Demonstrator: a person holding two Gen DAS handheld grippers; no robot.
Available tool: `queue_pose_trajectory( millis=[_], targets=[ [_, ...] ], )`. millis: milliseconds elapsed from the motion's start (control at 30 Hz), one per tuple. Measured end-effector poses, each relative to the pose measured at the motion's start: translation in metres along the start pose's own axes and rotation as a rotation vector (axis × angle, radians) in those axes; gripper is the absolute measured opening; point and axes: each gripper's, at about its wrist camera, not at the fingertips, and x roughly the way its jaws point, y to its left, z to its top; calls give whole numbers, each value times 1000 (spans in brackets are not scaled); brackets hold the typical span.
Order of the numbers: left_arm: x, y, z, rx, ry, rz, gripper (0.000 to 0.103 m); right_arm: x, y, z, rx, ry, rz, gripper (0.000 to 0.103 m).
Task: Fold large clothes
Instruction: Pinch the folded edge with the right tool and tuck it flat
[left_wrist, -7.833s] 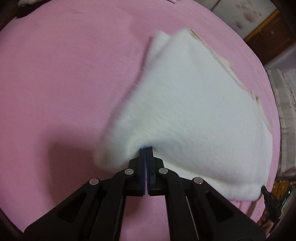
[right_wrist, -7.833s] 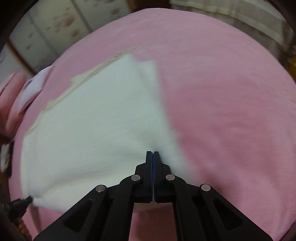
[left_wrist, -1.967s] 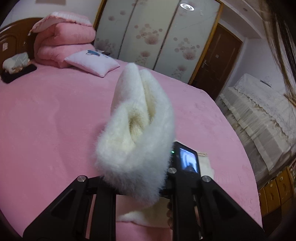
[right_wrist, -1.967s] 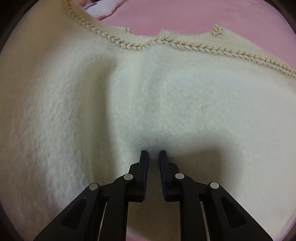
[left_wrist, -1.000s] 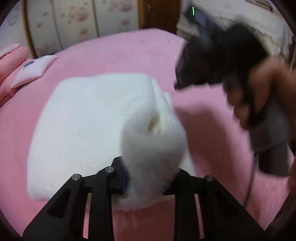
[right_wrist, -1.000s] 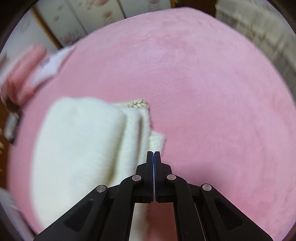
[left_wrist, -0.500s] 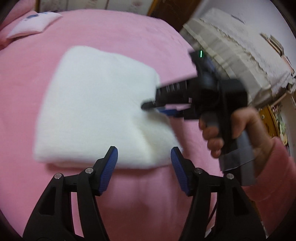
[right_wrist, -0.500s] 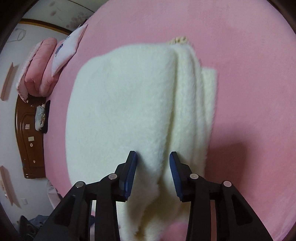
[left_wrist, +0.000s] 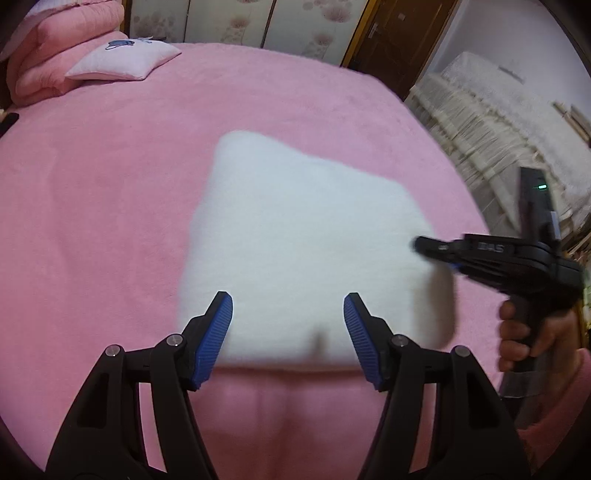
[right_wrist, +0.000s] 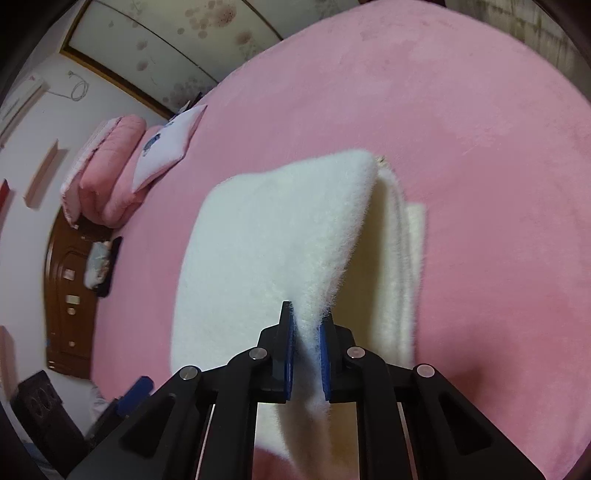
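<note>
Folded garment (right_wrist: 280, 236) flat, long axis fwd; R gripper (right_wrist: 306, 325) pinching near edge.

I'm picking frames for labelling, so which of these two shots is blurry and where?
Left wrist view: the white garment has smeared edges and the right tongs are slightly streaked. Right wrist view: the fleece pinched in the tongs is sharp; the far left rim smears.

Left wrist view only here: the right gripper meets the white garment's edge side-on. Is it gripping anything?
Observer: Yes. The right gripper has just been closing; its pads pinch a raised ridge of the white garment.
Operator: Whole stack or one layer?
Observer: Only the top layer lifts; the lower folds lie flat on the pink bed.
Operator: Any trim showing?
Observer: Braided trim peeks out at the far corner.
</note>
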Motion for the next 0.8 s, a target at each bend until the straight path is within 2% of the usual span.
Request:
queue_pose_trajectory(
  millis=[100, 233, 300, 400, 433, 467, 533, 567, 600, 633, 700, 733, 800],
  targets=[
    [6, 25, 7, -14, 24, -4, 59, 6, -8, -13, -46, 0, -156, 9],
    [17, 74, 8, -33, 74, 31, 59, 33, -44, -21, 99, 72, -150, 13],
    [21, 86, 13, -27, 76, 58, 59, 27, -35, -23, 68, 55, -175, 14],
    [12, 94, 15, -6, 41, 77, 59, 15, -3, -9, -44, -27, -299, 18],
    [12, 97, 22, 5, 34, 73, 59, 5, 9, -8, -86, -67, -318, 25],
    [11, 101, 28, 14, 31, 62, 59, -4, 19, -9, -119, -96, -303, 40],
    [16, 105, 43, 28, 36, 34, 59, -17, 41, -15, -173, -138, -198, 54],
    [20, 107, 48, 29, 48, 18, 56, -17, 53, -17, -195, -143, -147, 54],
    [29, 109, 57, 27, 68, 0, 43, -14, 63, -20, -219, -134, -91, 54],
    [37, 110, 61, 22, 95, -17, 27, -5, 71, -23, -239, -99, -53, 52],
    [57, 111, 64, -2, 160, -13, 20, 24, 85, -32, -258, -20, 2, 19],
    [62, 112, 63, -6, 151, 3, 20, 35, 88, -37, -260, 0, 32, 3],
    [67, 119, 61, -10, 146, 22, 20, 63, 88, -50, -249, 55, 85, 1]
  ],
)
